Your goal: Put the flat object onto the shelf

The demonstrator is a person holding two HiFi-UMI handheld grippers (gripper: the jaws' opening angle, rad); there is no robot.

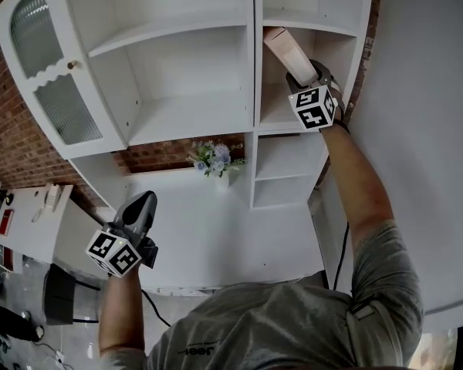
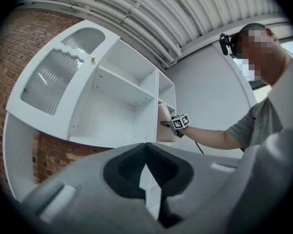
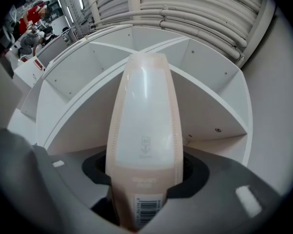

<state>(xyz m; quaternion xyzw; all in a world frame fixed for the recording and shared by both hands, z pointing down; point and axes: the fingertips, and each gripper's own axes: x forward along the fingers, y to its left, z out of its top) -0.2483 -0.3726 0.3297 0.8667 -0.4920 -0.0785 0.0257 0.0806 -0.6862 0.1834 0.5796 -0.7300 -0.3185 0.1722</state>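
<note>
Head view, right tool (image 1: 303, 78): it is reaching up into the narrow right-hand column of the white cabinet (image 1: 177, 106), its jaws clamping the near end of the flat peach pack (image 1: 282, 46).
Head view, flat peach pack: it is sticking out ahead of the right tool, tilting up and away inside a small compartment, with its far end near the shelf board above.
Head view, left tool (image 1: 141, 203): it is hanging low and well apart from the right tool, over the white worktop (image 1: 216, 237). Its jaws are resting together and carrying nothing.
Head view, flower vase (image 1: 216, 163): it is standing on the worktop ahead of the left tool, to that tool's right.
Left gripper view, left tool: its dark pads are meeting at the tips, with nothing sitting between them.
Left gripper view, glass door (image 2: 58, 77): it is standing open, up and to the left of the left tool.
Left gripper view, arm (image 2: 212, 136): it is stretching out ahead of the tool towards the cabinet, bearing the right tool.
Right gripper view, right tool: both pads are pressing on the pack's sides.
Right gripper view, barcode (image 3: 147, 206): it is showing at the pack's gripped end, nearest the tool.
Right gripper view, shelf boards (image 3: 212, 106): they are fanning out beyond the pack's far end.
</note>
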